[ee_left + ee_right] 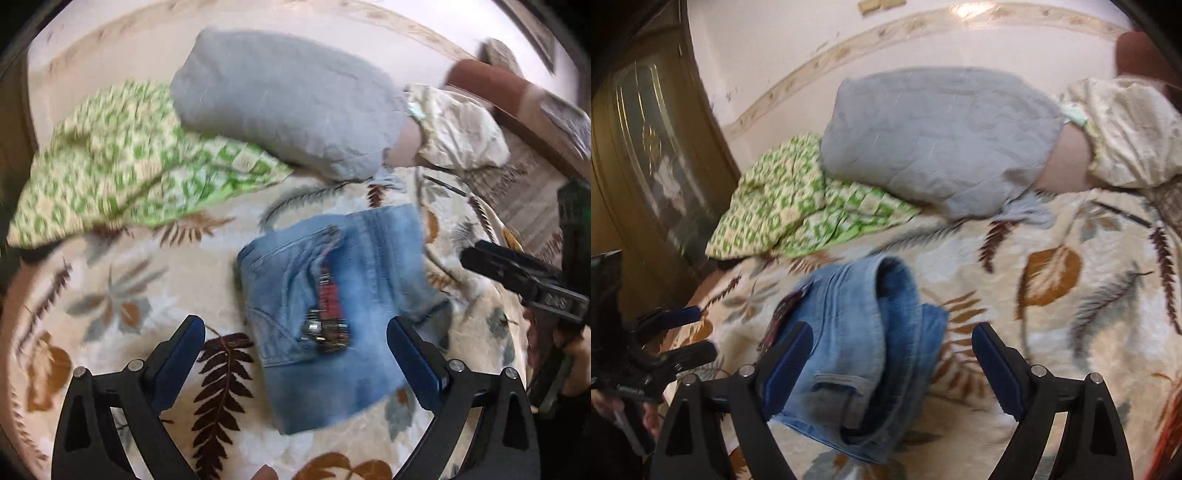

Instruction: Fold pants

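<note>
The light blue jeans (354, 280) lie folded into a compact bundle on the leaf-patterned bedspread (122, 306), with a red patterned belt (330, 306) and metal buckle on top. My left gripper (295, 332) is open and empty, hovering just above the near part of the bundle. My right gripper (892, 343) is open and empty above the same jeans (860, 332), seen edge-on with the fold layers showing. The right gripper also shows at the right edge of the left wrist view (517, 273). The left gripper shows at the left edge of the right wrist view (676, 332).
A grey quilted pillow (288, 103) lies at the far side of the bed, with a green patterned cloth (122, 166) to its left and a cream pillow (461, 125) to its right. A wooden cabinet door (646, 166) stands left of the bed. A pink wall is behind.
</note>
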The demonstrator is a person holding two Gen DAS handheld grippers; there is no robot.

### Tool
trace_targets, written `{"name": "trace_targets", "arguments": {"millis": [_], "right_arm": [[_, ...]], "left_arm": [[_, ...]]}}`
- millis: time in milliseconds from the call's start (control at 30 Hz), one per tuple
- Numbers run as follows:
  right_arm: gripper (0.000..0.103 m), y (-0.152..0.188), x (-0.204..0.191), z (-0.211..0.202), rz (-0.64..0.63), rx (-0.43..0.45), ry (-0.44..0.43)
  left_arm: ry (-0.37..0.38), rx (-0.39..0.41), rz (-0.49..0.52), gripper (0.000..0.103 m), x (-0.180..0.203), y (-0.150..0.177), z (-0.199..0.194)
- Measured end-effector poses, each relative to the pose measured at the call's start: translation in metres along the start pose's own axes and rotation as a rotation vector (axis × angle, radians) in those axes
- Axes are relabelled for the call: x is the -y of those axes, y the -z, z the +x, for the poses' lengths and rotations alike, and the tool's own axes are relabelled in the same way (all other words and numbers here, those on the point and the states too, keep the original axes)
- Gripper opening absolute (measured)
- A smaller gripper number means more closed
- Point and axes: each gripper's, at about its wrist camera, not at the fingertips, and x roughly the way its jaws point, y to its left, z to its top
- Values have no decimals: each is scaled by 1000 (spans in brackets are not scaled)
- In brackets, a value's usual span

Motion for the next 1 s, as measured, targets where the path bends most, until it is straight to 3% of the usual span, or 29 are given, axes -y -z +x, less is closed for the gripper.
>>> {"name": "trace_targets", "arguments": {"millis": [200,433,567,733,933,1000], "right_arm": [[90,4,9,45,66,-120,-63],[90,7,11,68,110,-161,-186],[78,6,-7,63,-2,-149,-154],[78,7,-7,65,-5,-157,-151],[78,7,1,72,17,-175,-135],[65,7,0,78,9,-184,-143]], "left_arm": [[133,-63,-136,99,-22,9,54],[226,-116,-143,98,-21,12,74],[232,-118,-107,98,-12,10,74],[197,-126,-44,101,-1,11,78],[229,-164,-122,103,-15,15,89],[243,-169,-149,103,-18,16,92]]}}
